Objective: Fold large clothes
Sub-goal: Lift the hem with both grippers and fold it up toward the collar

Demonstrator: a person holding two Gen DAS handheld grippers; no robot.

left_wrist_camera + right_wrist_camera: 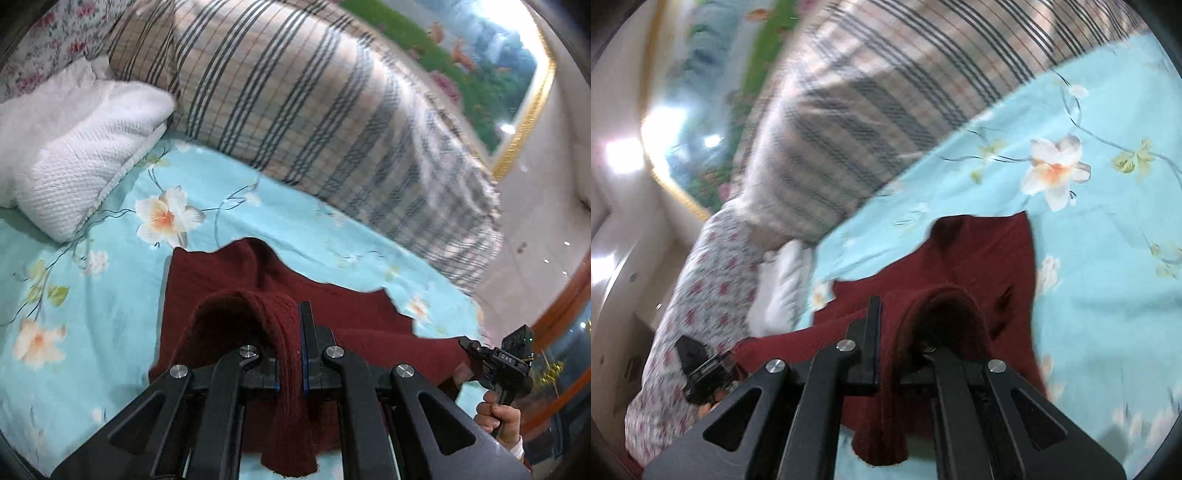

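A light blue bed sheet printed with pale flowers point(110, 295) fills the view, a striped beige quilt point(295, 103) bunched at twelve o'clock. A dark red knitted sweater point(295, 295) hangs at six o'clock (lifted off the sheet), its edge pinched by the left gripper point(291, 332) and right gripper point(901, 325)

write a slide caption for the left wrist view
Left gripper shut on dark red knit garment above floral blue sheet.
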